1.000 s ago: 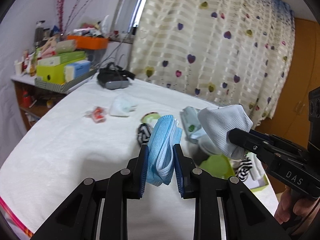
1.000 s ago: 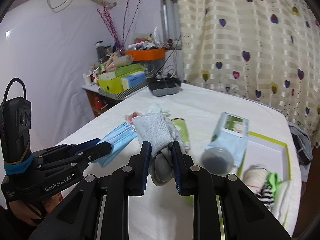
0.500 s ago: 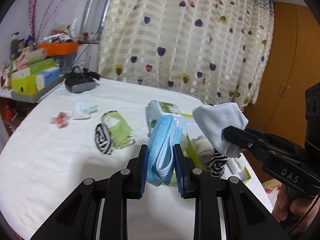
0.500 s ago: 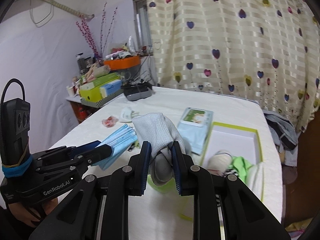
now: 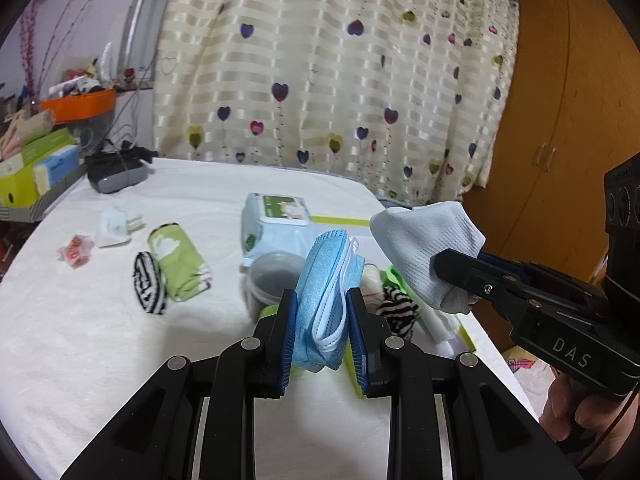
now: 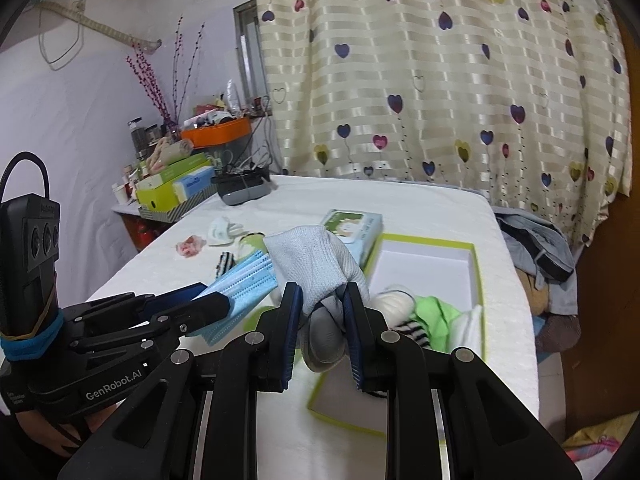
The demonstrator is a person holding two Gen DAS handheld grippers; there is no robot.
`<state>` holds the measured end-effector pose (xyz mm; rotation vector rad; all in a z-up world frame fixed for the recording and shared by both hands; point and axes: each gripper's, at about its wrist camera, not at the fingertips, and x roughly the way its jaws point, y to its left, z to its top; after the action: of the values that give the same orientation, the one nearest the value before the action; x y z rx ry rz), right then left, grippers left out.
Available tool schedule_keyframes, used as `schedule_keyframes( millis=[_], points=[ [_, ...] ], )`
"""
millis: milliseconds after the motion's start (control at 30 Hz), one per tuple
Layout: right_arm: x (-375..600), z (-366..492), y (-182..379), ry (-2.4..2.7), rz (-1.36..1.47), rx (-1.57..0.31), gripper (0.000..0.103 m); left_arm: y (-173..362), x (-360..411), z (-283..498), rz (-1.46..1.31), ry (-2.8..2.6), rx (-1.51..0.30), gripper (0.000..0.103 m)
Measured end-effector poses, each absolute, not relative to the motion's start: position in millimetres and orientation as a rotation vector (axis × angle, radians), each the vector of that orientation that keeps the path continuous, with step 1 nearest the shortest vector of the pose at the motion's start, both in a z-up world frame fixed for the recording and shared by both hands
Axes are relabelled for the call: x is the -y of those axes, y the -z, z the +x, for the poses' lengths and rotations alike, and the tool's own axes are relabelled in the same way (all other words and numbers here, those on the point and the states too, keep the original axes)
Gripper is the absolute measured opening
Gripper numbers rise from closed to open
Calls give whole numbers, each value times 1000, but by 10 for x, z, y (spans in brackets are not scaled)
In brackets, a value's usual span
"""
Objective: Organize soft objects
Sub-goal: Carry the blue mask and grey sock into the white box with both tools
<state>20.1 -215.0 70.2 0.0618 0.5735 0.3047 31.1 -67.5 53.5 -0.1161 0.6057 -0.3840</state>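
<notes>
"DAS" in white on the right tool [image 5: 460, 276] body, near right; "GenRobot.AI" on the left tool [image 6: 208, 304] body, near left.

Soft, even daylight through the curtain [image 5: 328, 80], slight motion blur, fisheye bending and dark corners

Both wrist fisheyes look down along their grippers, close above the worktop [image 5: 100, 340], apparently sharing the green-rimmed box [image 6: 476, 276].
</notes>
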Motion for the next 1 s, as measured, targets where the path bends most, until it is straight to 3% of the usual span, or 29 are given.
schedule_keyframes(
  millis=[1000],
  points=[
    [2914, 322, 62, -159, 150, -784, 23, 14, 1498, 539, -33, 540, -793, 23]
  ],
)
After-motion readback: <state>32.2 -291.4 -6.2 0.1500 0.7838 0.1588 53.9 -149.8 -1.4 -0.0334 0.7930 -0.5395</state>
